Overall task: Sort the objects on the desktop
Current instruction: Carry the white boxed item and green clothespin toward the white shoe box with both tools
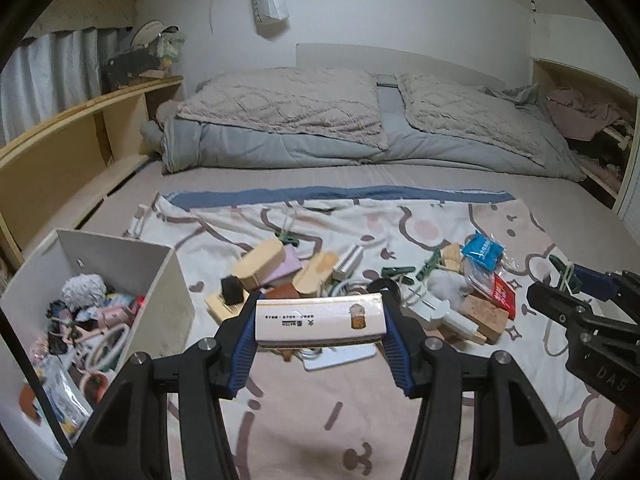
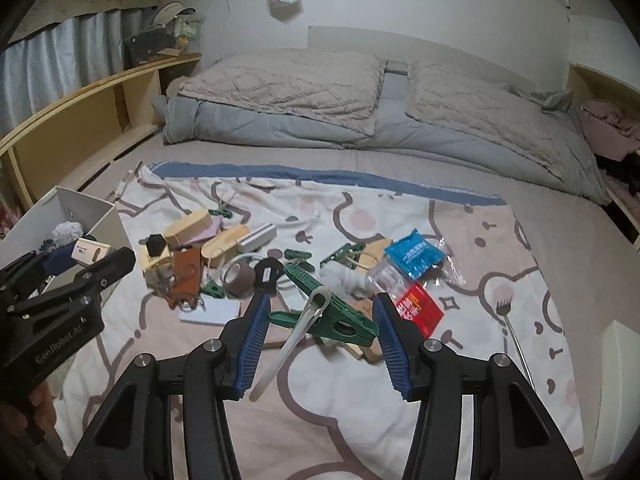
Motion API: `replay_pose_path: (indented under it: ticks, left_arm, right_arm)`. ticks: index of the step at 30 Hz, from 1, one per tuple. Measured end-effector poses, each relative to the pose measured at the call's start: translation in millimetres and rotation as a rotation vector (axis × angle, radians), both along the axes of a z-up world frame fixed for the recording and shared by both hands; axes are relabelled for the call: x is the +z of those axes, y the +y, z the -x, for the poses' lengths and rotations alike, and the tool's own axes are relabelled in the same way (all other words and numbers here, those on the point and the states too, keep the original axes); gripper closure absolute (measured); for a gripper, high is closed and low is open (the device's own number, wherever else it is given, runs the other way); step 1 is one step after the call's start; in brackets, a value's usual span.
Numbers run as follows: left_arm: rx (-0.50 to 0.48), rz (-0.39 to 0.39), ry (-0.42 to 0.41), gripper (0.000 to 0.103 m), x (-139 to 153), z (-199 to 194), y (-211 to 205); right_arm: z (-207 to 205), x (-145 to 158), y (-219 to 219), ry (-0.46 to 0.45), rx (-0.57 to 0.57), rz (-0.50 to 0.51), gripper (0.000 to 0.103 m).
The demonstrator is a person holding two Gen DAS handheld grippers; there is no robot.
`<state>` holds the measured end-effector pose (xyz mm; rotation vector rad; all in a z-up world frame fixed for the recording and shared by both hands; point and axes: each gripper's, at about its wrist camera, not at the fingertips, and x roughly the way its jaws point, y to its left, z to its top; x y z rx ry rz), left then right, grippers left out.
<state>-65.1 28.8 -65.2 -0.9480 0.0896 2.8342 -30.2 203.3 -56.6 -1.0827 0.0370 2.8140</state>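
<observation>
Both tongs are clamped on something above the patterned sheet (image 1: 360,420) spread over the bed (image 1: 280,184): the left gripper (image 1: 320,320) pinches a white matchbox (image 1: 320,320) end to end, and the right gripper (image 2: 320,320) grips a green clothes peg (image 2: 332,312) with a white band (image 2: 280,360) looped through it. Scattered objects (image 2: 224,252) lie at the sheet's middle, an open white box (image 1: 120,264) of sorted things stands at its left edge, with pillows (image 1: 288,100) and wooden shelving (image 1: 60,148) beyond. Only the right wrist view shows a fork (image 2: 510,328) near the sheet's right edge, while the left wrist view looks into the box.
</observation>
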Motion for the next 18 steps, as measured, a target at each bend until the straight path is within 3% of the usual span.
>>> replay_pose_path:
  ticks: [18]
  left_arm:
    - [0.032,0.011,0.085,0.048,51.3,1.8,-39.1]
  right_arm:
    - [14.3,45.0,-31.3,0.111,0.056,-0.01,0.049]
